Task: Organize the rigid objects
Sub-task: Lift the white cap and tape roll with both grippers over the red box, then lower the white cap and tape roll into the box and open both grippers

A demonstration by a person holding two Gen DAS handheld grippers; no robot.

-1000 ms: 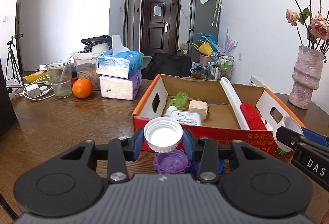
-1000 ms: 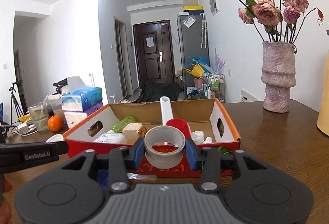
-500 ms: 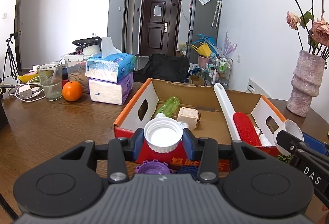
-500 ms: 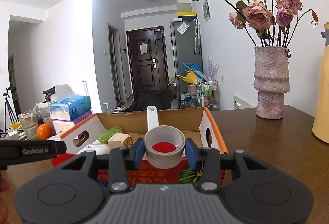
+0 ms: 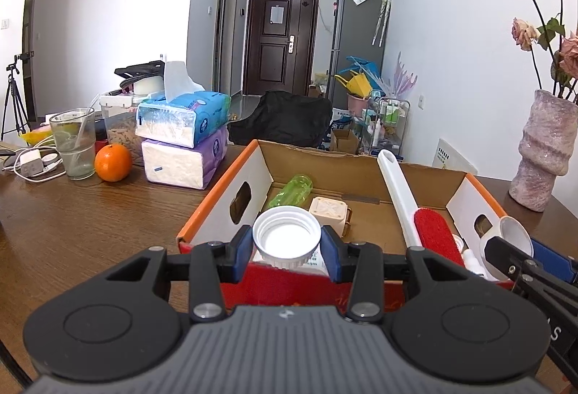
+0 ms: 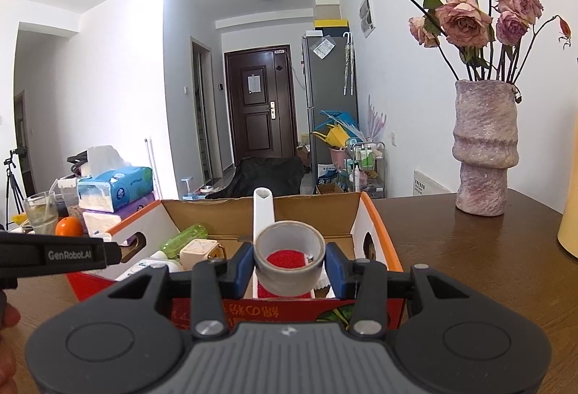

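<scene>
Gripping: left gripper [image 5: 287, 246] one white cap [image 5: 287, 241]; right gripper [image 6: 289, 265] one tape roll [image 6: 289, 258].

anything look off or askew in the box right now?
Only the lint brush: it lies aslant, its white handle poking over the far wall of the cardboard box. Nothing looks spilled or damaged.

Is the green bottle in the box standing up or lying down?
Lying down. The green bottle rests on its side on the floor of the cardboard box, beside the small beige cube.
</scene>
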